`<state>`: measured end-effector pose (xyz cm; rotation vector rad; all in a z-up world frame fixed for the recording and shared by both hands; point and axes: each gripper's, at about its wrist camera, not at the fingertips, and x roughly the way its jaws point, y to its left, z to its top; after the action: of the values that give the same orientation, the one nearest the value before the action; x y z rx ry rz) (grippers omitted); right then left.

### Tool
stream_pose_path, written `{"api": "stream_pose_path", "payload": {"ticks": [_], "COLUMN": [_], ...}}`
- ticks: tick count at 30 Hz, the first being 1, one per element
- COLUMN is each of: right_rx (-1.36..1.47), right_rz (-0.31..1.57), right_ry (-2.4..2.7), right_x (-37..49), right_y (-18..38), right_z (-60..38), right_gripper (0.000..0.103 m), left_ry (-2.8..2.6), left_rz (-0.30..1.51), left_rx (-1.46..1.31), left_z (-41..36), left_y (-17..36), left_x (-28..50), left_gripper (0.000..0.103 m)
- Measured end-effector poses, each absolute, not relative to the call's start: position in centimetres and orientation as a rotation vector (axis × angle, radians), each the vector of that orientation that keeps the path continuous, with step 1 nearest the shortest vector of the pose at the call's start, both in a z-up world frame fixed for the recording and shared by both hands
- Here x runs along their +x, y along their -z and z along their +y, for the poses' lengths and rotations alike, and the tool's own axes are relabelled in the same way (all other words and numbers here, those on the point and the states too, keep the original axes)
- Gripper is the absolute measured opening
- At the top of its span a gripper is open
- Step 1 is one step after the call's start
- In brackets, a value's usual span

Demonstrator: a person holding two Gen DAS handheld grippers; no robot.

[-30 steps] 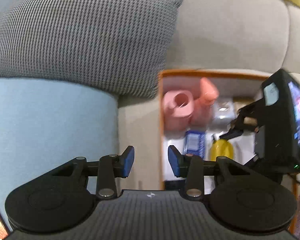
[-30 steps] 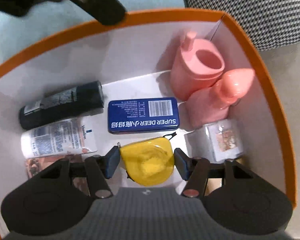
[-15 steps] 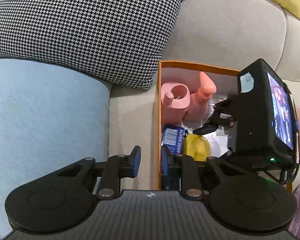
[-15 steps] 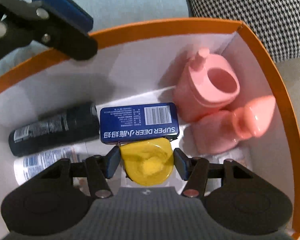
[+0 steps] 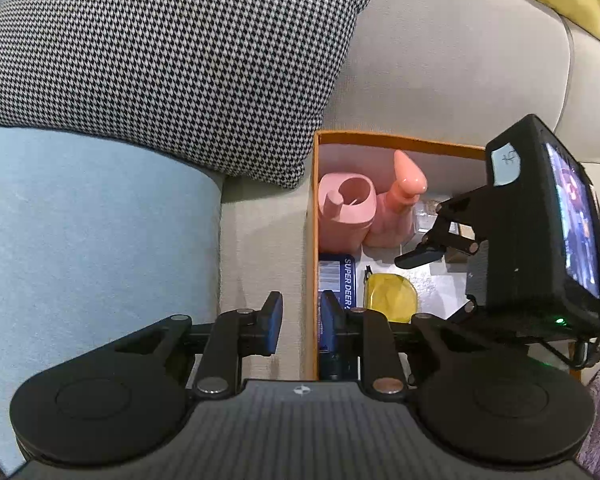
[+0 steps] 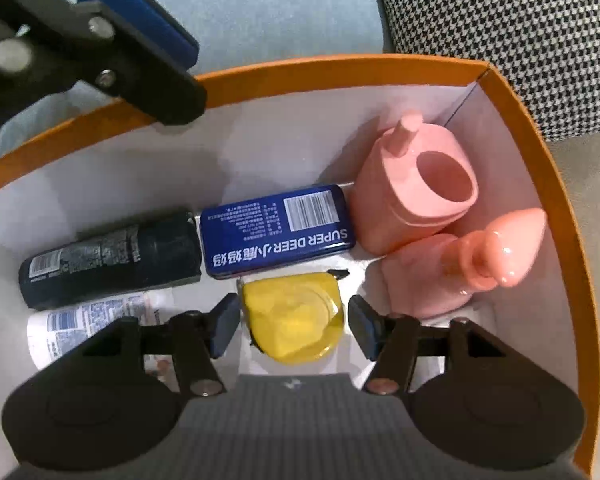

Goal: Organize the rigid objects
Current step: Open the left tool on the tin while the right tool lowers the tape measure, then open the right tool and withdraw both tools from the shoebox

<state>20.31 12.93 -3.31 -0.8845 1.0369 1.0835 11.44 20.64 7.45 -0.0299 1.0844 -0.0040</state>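
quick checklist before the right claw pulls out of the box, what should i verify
1. Right claw open: ok, gaps on both sides of the yellow case.
2. Yellow case resting on the box floor: cannot tell for sure.
3. Case clear of the blue tin: not ok, they sit edge to edge.
4. Left claw straddling the orange box wall: ok; actual grip cannot tell.
5. Pink bottles upright: ok.

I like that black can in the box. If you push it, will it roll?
Probably. The black can is round and lies on its side on the box floor. It likely wouldn't go far: the blue tin and a white tube sit alongside.
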Motion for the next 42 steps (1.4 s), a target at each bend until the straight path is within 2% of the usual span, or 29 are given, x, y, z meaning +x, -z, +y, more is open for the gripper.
{"api": "stream_pose_path", "payload": {"ticks": [13,23,26,29,31,33,37,39,42], "right_rx": [-0.733,-0.492,-0.381,-0.296,-0.221,-0.147,-0.030,-0.001,0.007], "right_rz": [0.956,0.800,0.726,0.671,0.648,0.627,0.571,0.538,0.506], "right_ry": [-0.993,-0.797,-0.719,-0.652,-0.603,-0.552,-0.472,-0.433,-0.385], "right_x": [16.0,8.2,5.4,3.0,1.3,-0.2,-3.0,-4.2,-5.7], "right_y": [-6.1,-13.6,-15.7,-16.4,-16.9,-17.2,-17.1,-16.8,-15.7], "right_z": [7.3,-0.4,-3.2,-5.0,-6.5,-8.0,-10.1,-10.5,-10.6], "right_gripper": [0.064,0.065,0.074,0.076,0.080,0.087,0.091,0.098,0.100], "left_ry": [0.079,0.109,0.081,0.030,-0.013,-0.043,-0.112,-0.122,-0.141], "left_rz": [1.005,0.831,0.767,0.696,0.637,0.589,0.538,0.541,0.569], "left_rx": [-0.009,0.009,0.026,0.037,0.035,0.034,0.068,0.070,0.069], "left_z": [15.9,11.5,10.2,9.2,8.6,8.2,7.2,6.8,6.3], "left_y": [-11.7,-14.8,-15.6,-16.3,-16.7,-17.0,-16.5,-15.7,-14.1], "left_x": [7.2,-0.7,-2.7,-4.7,-6.3,-7.8,-9.9,-10.7,-11.0], "left_gripper": [0.027,0.029,0.045,0.060,0.080,0.092,0.095,0.097,0.098]}}
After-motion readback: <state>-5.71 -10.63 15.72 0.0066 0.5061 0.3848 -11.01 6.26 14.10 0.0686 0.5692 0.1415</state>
